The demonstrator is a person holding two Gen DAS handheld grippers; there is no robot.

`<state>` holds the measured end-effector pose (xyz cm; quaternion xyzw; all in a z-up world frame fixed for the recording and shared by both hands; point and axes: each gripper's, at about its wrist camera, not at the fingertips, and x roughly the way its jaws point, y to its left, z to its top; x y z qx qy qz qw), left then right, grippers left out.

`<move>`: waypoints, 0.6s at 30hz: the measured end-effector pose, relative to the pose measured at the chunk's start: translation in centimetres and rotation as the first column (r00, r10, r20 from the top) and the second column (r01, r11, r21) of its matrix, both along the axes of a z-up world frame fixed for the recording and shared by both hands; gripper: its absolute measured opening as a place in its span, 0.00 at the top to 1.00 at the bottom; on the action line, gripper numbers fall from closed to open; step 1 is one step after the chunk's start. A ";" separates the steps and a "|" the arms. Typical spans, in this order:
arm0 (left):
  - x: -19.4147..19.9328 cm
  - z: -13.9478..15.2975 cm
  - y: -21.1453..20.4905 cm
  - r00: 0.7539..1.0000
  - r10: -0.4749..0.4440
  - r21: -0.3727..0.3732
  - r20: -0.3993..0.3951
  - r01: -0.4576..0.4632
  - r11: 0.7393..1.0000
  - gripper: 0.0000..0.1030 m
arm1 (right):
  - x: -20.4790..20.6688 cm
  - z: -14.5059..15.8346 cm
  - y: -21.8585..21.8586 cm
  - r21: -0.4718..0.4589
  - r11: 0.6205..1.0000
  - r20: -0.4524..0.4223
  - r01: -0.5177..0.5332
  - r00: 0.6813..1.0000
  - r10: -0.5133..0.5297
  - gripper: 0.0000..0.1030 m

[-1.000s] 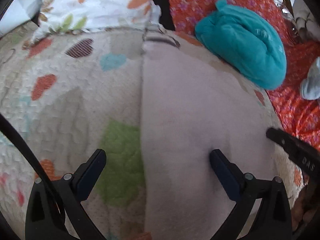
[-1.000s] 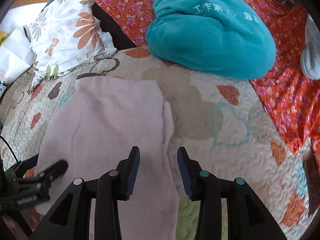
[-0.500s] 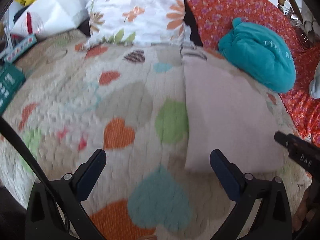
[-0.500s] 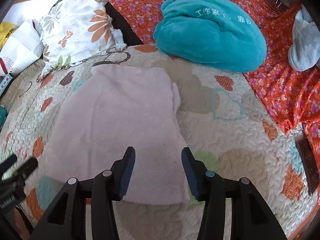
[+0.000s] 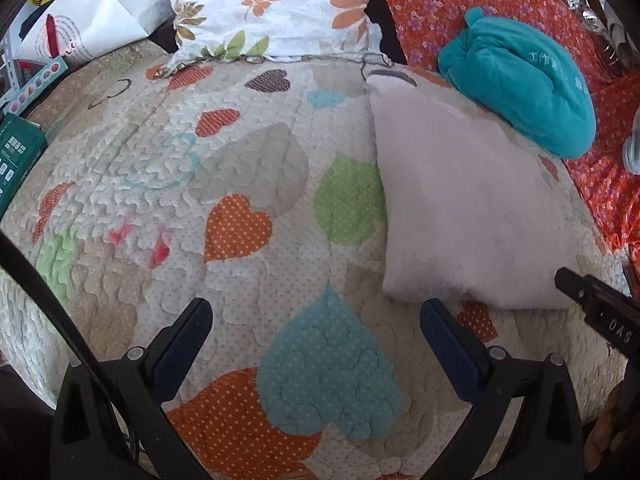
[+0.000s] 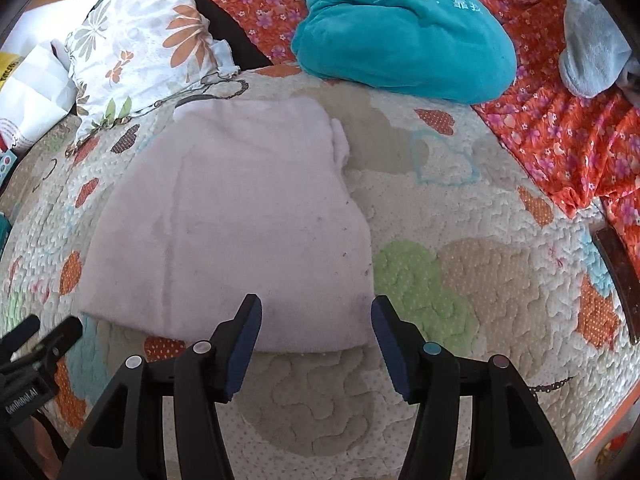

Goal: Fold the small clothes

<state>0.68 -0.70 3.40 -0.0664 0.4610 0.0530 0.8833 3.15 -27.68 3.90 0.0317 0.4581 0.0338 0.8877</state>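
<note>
Two tongs spread, gripping nothing: left tongs [image 5: 316, 336] over bare quilt [image 5: 248, 184], right tongs [image 6: 316, 334] just opened wider at the near hem of the pink cloth [image 6: 236, 216]. Folded flat mid-bed, near the quilt's right edge, likely released after a fold.

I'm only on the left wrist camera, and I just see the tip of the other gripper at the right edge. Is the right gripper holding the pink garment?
Observer: No. The right gripper is open. Its jaws have just been opening, with nothing between them, by the near edge of the pink garment.
Operator: Is the garment's right side tidy?
Observer: Not quite. A small flap sticks out near its far right corner.
Operator: Anything else waiting?
Observer: A pale grey-blue cloth lies bunched on the orange floral sheet, right of the teal bundle.
</note>
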 end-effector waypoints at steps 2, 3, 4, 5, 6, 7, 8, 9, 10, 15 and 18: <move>0.1 -0.3 -0.2 1.000 -0.008 -0.002 -0.011 0.008 1.000 0.00 | 0.1 0.1 -0.1 0.010 1.000 0.001 0.004 1.000 -0.004 0.37; 0.2 -0.5 -0.3 1.000 -0.011 -0.002 -0.019 0.011 1.000 0.00 | 0.2 0.0 -0.1 0.011 1.000 0.000 0.005 1.000 -0.005 0.37; 0.3 -0.8 -0.3 1.000 -0.013 -0.002 -0.027 0.013 1.000 0.00 | 0.3 0.0 -0.1 0.011 1.000 -0.001 0.006 1.000 -0.006 0.37; 0.4 -1.0 -0.4 0.999 -0.015 -0.004 -0.035 0.015 1.000 0.00 | 0.4 0.0 -0.1 0.010 1.000 -0.005 0.006 1.000 -0.006 0.36; 0.5 -1.2 -0.4 0.999 -0.016 -0.008 -0.046 0.016 1.000 0.00 | 0.5 -0.1 -0.1 0.010 1.000 -0.008 0.005 1.000 -0.004 0.36; 0.7 -1.5 -0.4 0.998 -0.016 -0.013 -0.055 0.016 1.000 0.00 | 0.6 -0.2 -0.2 0.014 1.000 -0.011 0.004 1.000 -0.004 0.36; 0.8 -1.7 -0.4 0.998 -0.016 -0.018 -0.062 0.015 1.000 0.00 | 0.6 -0.2 -0.2 0.019 1.000 -0.013 0.004 1.000 -0.004 0.36; 0.9 -1.9 -0.3 0.997 -0.016 -0.024 -0.071 0.014 1.000 0.00 | 0.6 -0.2 -0.2 0.020 1.000 -0.014 0.005 1.000 -0.004 0.35; 1.0 -2.1 -0.3 0.997 -0.015 -0.029 -0.081 0.013 1.000 0.00 | 0.7 -0.2 -0.2 0.022 1.000 -0.014 0.004 1.000 -0.004 0.35; 1.4 -3.2 -0.5 0.993 -0.016 -0.010 -0.115 0.015 1.000 0.00 | 0.9 -0.4 0.0 0.012 1.000 -0.022 0.004 1.000 -0.004 0.34; 1.4 -3.4 -0.8 0.994 -0.021 0.011 -0.111 0.023 1.000 0.00 | 1.1 -0.6 0.2 -0.007 1.000 -0.025 0.002 1.000 -0.002 0.34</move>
